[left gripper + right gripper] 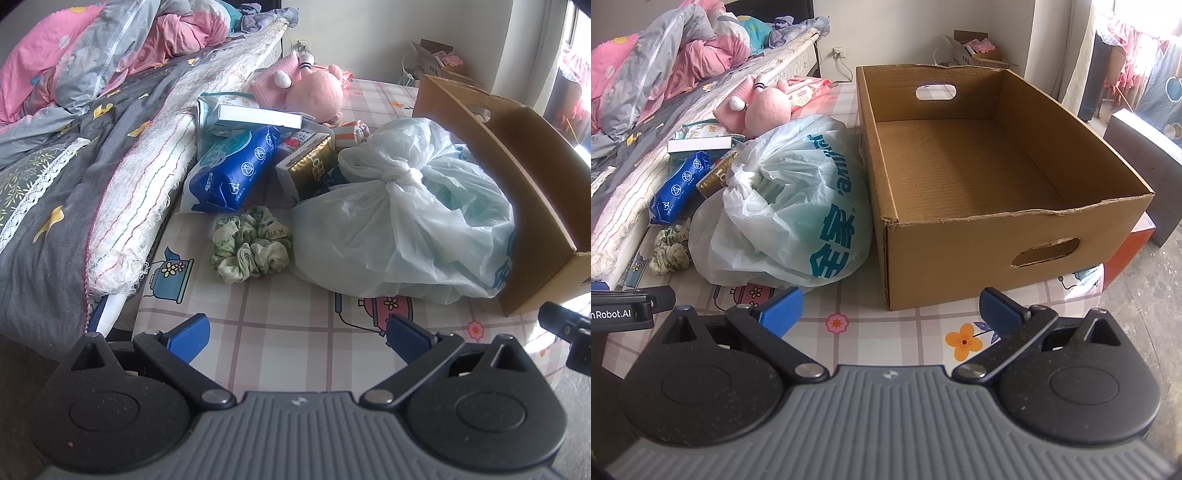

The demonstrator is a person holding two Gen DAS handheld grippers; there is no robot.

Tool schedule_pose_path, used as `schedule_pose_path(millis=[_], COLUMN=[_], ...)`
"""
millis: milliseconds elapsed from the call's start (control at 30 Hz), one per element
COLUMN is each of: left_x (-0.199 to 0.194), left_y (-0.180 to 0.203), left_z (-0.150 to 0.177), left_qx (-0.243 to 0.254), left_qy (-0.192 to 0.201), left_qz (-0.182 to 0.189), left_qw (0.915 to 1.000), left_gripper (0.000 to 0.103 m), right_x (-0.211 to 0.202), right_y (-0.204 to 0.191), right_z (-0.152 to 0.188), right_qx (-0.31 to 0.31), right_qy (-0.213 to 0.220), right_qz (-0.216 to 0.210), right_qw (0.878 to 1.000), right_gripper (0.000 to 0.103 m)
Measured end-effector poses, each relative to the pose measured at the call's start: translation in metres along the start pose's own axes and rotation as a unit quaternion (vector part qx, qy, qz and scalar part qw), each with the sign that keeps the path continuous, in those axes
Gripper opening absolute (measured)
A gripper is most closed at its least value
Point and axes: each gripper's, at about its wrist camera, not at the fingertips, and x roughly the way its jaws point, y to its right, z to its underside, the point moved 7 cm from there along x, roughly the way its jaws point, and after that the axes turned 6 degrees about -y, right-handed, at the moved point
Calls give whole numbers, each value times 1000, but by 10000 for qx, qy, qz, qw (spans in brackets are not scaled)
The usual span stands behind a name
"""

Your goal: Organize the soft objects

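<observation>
A green scrunchie (251, 245) lies on the checked tablecloth ahead of my open, empty left gripper (297, 338). To its right sits a knotted white plastic bag (406, 221), which also shows in the right wrist view (783, 206). Behind are a blue tissue pack (232, 170), a gold box (308, 166) and a pink plush toy (314, 94). My right gripper (892, 314) is open and empty, in front of an empty cardboard box (979, 236).
A bed with piled quilts (74, 147) borders the table on the left. The table's front edge lies close under both grippers. A small open carton (975, 51) stands by the far wall. A dark cabinet (1145, 155) stands at the right.
</observation>
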Motion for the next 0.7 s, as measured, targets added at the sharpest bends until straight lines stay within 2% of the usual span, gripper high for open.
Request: schedule_pose_path(millis=[300, 400, 533, 700], left_x=[0, -6, -26, -48], left_y=[1, -1, -12, -31], left_z=[1, -2, -26, -70], left_qx=[4, 76, 184, 188], left_qy=[-16, 118, 659, 1315], left_qz=[-26, -59, -198, -161], left_qw=[10000, 9999, 9975, 9910], left_gripper=[102, 102, 102, 102], right_x=[0, -3, -28, -59], right_y=[-1, -1, -4, -20], right_z=[1, -1, -16, -62], right_qx=[5, 20, -53, -422], right_qy=[11, 77, 647, 1599], right_qz=[3, -40, -264, -613], right_qw=[10000, 10000, 9975, 9843], right_gripper=[102, 102, 102, 102])
